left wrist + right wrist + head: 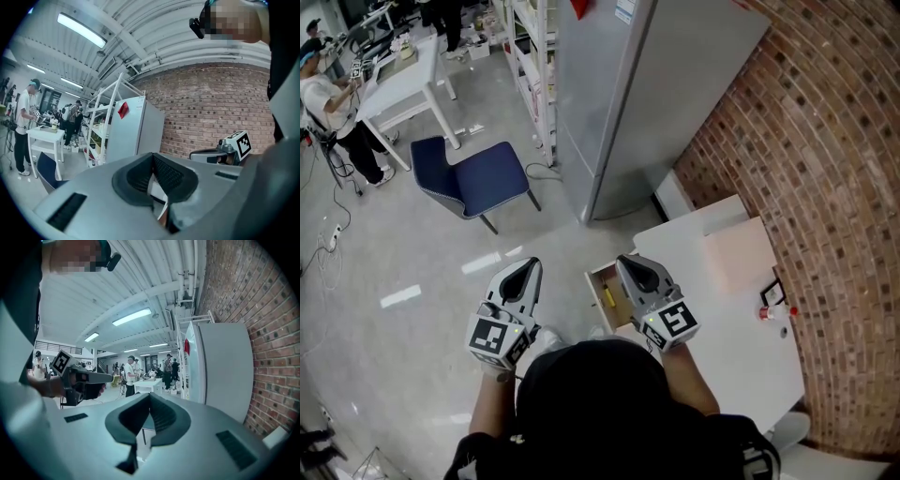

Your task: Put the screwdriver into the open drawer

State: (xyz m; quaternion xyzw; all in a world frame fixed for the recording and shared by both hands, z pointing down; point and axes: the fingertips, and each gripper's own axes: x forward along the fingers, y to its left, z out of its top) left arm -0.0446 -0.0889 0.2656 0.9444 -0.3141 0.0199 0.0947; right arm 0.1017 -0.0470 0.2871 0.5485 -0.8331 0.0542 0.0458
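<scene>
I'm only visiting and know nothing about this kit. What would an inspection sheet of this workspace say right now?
Surface: white table beside the brick wall, mostly bare.
Job's things: drawer open; yellow-handled screwdriver lying inside it.
Clutter: small red and white item near the table's wall edge, too small to name.
Grippers: left tongs and right tongs both shut and empty; right one over the drawer.
Cables: a cord looped on the floor near the fridge.
Surroundings: grey fridge, blue chair, people at a far white desk.
</scene>
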